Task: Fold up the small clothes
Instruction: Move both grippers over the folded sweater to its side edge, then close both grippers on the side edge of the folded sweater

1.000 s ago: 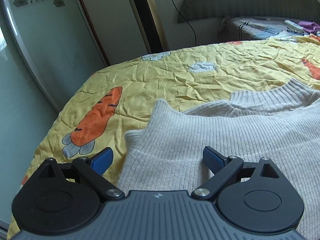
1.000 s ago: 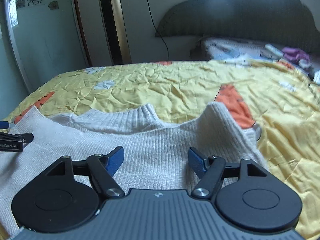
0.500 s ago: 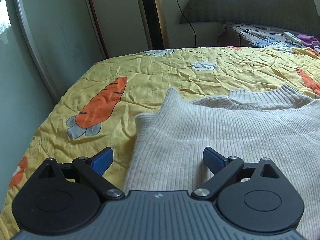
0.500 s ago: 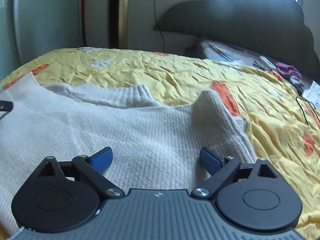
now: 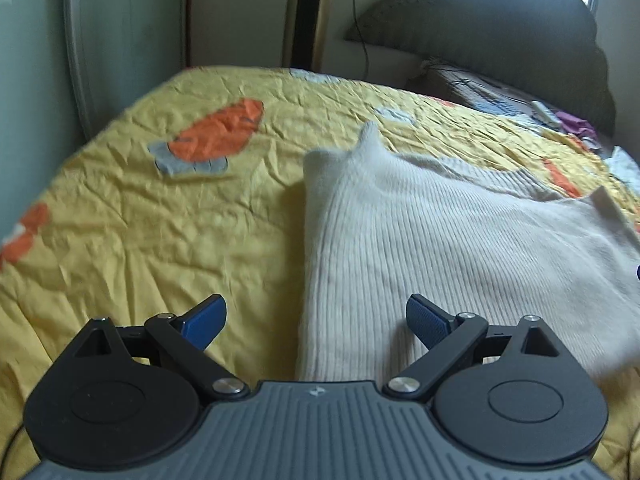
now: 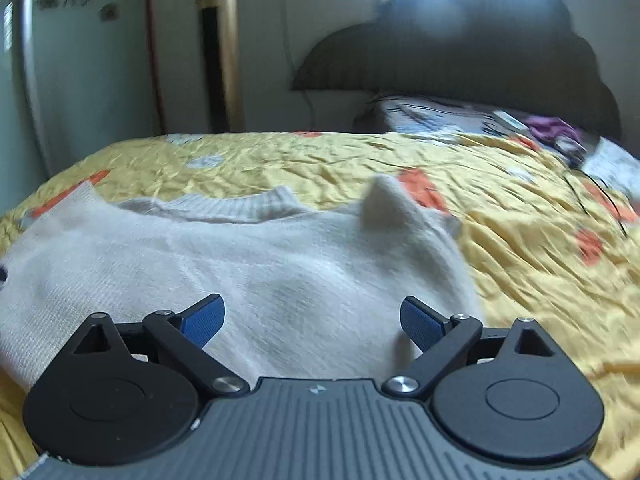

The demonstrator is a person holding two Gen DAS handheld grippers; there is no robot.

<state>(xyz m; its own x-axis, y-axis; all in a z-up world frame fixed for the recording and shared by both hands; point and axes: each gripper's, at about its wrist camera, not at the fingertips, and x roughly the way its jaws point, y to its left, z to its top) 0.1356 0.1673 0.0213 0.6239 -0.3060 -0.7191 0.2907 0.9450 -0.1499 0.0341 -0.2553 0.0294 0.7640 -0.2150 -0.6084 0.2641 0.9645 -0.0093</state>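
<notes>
left claw [image 5: 314, 316]: i have it spread wide, blue pads apart, gripping nothing; it hangs low over the near left edge of the sweater, one pad above the quilt and the other above the knit
right claw [image 6: 312, 316]: i see it wide as well, empty, low over the near right part of the sweater
sweater [image 5: 460, 248]: cream ribbed knit lying on the bed, folded so a doubled layer faces me; its ribbed collar [image 6: 240, 206] lies at the far edge, and a corner [image 6: 384, 200] stands up in a peak on the right side, with another peak [image 5: 370, 136] at the far left
things around: on the far side of the bed i make out a purple cloth [image 6: 554, 128], a remote-like white item [image 5: 546, 112] and a dark cable [image 6: 600, 196] trailing over the quilt, all well apart from the sweater; nothing lies between my claws and the knit
surface: yellow quilt [image 5: 140, 240], creased, printed with orange carrots [image 5: 220, 130]
room: dark scalloped headboard [image 6: 460, 52] under a bright window, a tall gold floor unit [image 6: 218, 48] against the wall, a cord hanging down the wall [image 5: 360, 20], a pale glass door with flower decals [image 6: 80, 60] on the left; both views are somewhat blurred
</notes>
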